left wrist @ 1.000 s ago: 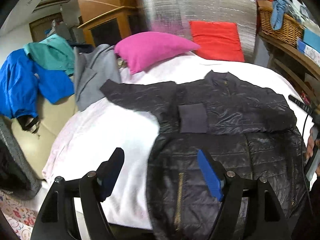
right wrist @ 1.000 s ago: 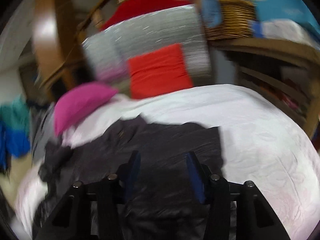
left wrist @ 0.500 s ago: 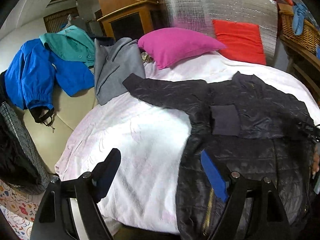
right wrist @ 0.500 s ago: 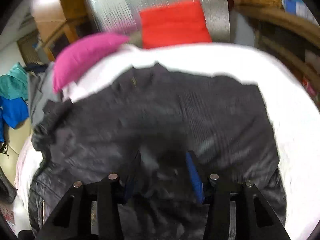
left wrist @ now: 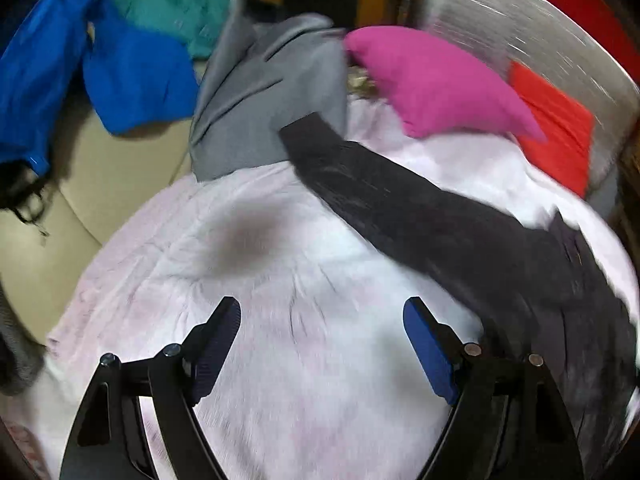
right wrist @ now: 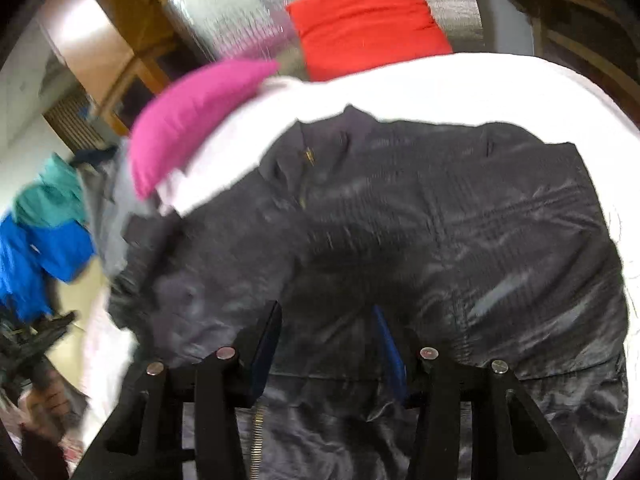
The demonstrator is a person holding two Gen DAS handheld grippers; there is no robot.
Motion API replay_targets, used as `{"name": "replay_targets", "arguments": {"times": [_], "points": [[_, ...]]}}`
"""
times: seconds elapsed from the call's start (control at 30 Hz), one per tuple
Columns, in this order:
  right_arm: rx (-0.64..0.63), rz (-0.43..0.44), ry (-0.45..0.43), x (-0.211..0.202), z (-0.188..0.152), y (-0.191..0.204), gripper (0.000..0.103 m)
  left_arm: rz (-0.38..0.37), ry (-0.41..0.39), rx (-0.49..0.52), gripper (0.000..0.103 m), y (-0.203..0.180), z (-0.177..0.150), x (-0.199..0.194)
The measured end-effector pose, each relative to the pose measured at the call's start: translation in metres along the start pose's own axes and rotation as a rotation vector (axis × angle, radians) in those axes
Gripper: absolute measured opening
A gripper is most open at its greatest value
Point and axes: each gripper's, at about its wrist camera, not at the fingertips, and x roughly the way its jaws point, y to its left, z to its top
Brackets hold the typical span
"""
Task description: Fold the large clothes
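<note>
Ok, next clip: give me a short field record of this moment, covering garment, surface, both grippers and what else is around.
garment: black jacket, spread on the bed, one sleeve stretched out toward the grey garment
surface: white bedcover
left gripper: open, nothing between the pads, over bare bedcover beside the sleeve
right gripper: jaws partly apart above the jacket, no cloth seen pinched
pillows: pink pillow, red cushion
other clothes: blue jacket and teal garment off the bed's side
fold progress: one sleeve still unfolded
</note>
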Motion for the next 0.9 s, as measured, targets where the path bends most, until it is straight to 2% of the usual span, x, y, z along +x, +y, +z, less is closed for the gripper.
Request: {"name": "replay_targets", "arguments": {"times": [0.1, 0.23, 0.3, 0.43, 0.6, 0.67, 0.73, 0.87, 0.9], "points": [[0.014, -0.002, -0.036, -0.013, 0.004, -0.009, 0.052, -0.067, 0.052, -0.155, 0.084, 0.02, 0.026, 0.043], [0.052, -0.008, -0.039, -0.019, 0.006, -0.024, 0.051, -0.155, 0.104, -0.375, 0.084, 0.038, 0.05, 0.1], [0.062, -0.013, -0.04, -0.022, 0.006, -0.029, 0.052, -0.184, 0.122, -0.439, 0.084, 0.041, 0.056, 0.121], [0.028, -0.033, -0.04, -0.015, 0.007, -0.026, 0.051, -0.233, 0.118, -0.483, 0.082, 0.036, 0.063, 0.14], [0.028, -0.049, -0.035, -0.011, 0.006, -0.03, 0.052, -0.285, 0.095, -0.49, 0.081, 0.03, 0.072, 0.149], [0.031, -0.051, -0.034, -0.011, 0.005, -0.032, 0.051, -0.291, 0.11, -0.488, 0.076, 0.026, 0.076, 0.155], [0.03, -0.056, -0.042, -0.011, 0.005, -0.032, 0.051, -0.309, 0.13, -0.496, 0.06, 0.026, 0.077, 0.163], [0.027, -0.064, -0.047, -0.009, 0.005, -0.033, 0.051, -0.329, 0.124, -0.508, 0.053, 0.024, 0.079, 0.171], [0.024, -0.066, -0.047, -0.008, 0.005, -0.033, 0.051, -0.343, 0.131, -0.512, 0.039, 0.023, 0.079, 0.174]]}}
